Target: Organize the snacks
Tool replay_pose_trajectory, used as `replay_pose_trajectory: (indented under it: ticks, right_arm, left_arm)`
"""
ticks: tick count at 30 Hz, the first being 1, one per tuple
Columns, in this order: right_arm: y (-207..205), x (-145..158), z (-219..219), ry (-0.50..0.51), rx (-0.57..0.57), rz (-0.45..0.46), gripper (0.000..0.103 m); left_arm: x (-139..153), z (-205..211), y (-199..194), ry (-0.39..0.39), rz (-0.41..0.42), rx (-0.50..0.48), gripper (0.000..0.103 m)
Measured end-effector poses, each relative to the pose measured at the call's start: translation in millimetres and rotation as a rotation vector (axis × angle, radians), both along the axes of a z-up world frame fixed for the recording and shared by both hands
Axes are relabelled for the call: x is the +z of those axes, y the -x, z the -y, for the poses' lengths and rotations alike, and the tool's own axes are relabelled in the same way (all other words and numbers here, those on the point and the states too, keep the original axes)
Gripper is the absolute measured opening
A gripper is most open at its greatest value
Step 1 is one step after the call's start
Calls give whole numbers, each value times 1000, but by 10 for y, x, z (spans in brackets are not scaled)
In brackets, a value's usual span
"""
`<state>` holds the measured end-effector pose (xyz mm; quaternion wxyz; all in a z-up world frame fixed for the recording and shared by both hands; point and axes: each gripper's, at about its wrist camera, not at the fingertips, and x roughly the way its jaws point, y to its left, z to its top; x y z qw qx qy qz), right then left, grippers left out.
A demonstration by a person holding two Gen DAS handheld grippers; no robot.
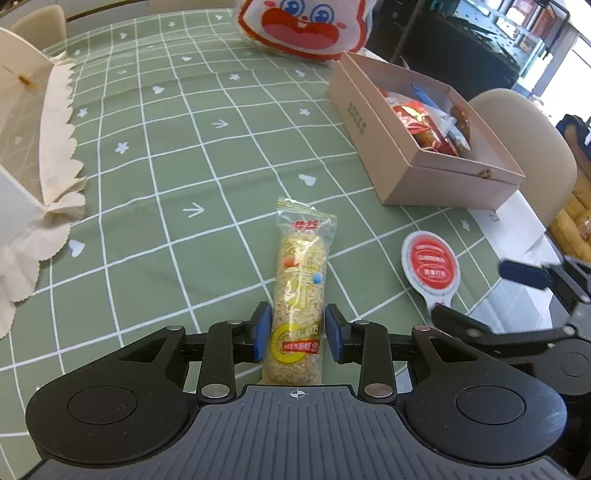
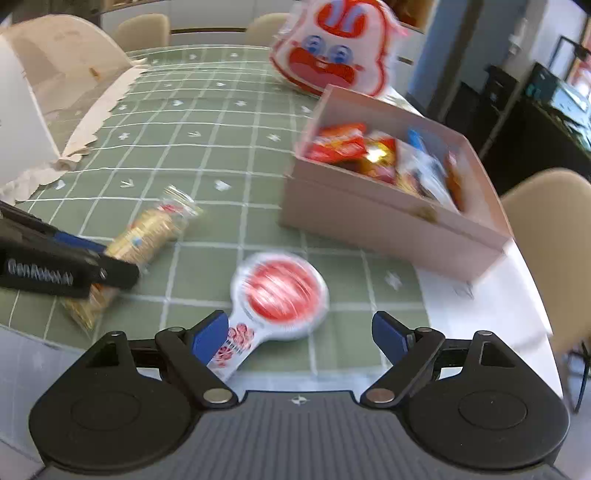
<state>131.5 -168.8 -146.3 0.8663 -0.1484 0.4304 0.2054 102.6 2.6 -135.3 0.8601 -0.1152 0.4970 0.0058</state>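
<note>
Rice bar position: puffed-rice bar (image 1: pixel 300 291) flat on the table (image 1: pixel 177 155), lengthwise between the blue pads (image 1: pixel 261 332) of the left gripper (image 1: pixel 297 330); near end tucked under the gripper body, far end pointing toward the pink box (image 1: pixel 417 177).
Left gripper state: narrowed around the bar, pads at or just beside the wrapper on both sides; actual pinching cannot be told.
Lollipop position: flat round lollipop pack (image 2: pixel 275 295) on the table just ahead of the right gripper (image 2: pixel 301 336); its stem near the left pad (image 2: pixel 207 338), the right pad well apart from it.
Right gripper state: spread wide, holding nothing.
Surroundings: pink box right of both snacks, open, already filled with red and white packets (image 2: pixel 384 158); cartoon-face bag (image 1: pixel 303 27) behind the box; white paper with a scalloped edge (image 1: pixel 55 147) at the far left; beige chair (image 2: pixel 546 236) beyond the table edge.
In the way: only bare green checked cloth between the bar and the box.
Rice bar look: clear crinkled wrapper, pale yellow grains, red lettering on top, yellow ring with a red band near the gripper.
Lollipop look: white paddle shape, red disc; blurred in the right wrist view.
</note>
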Motion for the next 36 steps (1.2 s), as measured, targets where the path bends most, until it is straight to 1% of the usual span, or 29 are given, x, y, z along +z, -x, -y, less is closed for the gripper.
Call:
replay_pose_trajectory:
  ticks: [3, 6, 10, 11, 13, 17, 19, 21, 24, 27, 29, 31, 32, 33, 34, 36]
  right_arm:
    - [43, -51, 204, -71, -58, -59, 86]
    - [116, -150, 302, -130, -102, -115, 86]
    - [300, -221, 284, -131, -121, -49, 90]
    - [336, -234, 284, -143, -128, -43, 91]
    - [380, -252, 258, -146, -120, -34, 98]
    - [414, -282, 235, -155, -117, -14, 103]
    - [422, -281, 231, -154, -127, -13, 103]
    - [427, -277, 224, -150, -137, -18, 103]
    - [431, -272, 217, -144, -150, -27, 103]
    - [454, -264, 216, -136, -154, -44, 103]
    - [472, -262, 224, -133, -125, -48, 103]
    - [450, -245, 228, -124, -53, -66, 103]
    - [411, -228, 214, -113, -13, -88, 103]
    - [365, -197, 206, -114, 2, -103, 99]
    - [334, -159, 210, -127, -2, -93, 93]
    - [257, -77, 189, -152, -12, -43, 93]
  left_arm:
    - [-7, -9, 2, 3, 2, -12, 36]
    - [-10, -17, 21, 8, 8, -32, 36]
    - [-6, -23, 124, 8, 11, -58, 36]
    - [-1, -25, 173, 10, 5, -65, 36]
    - [9, -31, 289, 15, -12, -85, 36]
    - [26, -56, 519, 34, -29, -97, 36]
    - [66, -64, 529, 49, 1, -98, 35]
    - [88, -67, 451, 48, 32, -96, 35]
    - [38, -61, 277, 18, 34, -88, 35]
    - [-6, -33, 205, 11, 28, -98, 37]
    - [-4, -13, 217, 13, 25, -114, 37]
    - [-3, -13, 256, 28, 13, -129, 36]
    - [-3, -21, 285, 36, 6, -128, 35]
    - [-5, -33, 325, 45, 2, -125, 35]
    - [-8, -53, 356, 51, 0, -122, 35]
    - [-12, -72, 424, 63, 4, -111, 35]
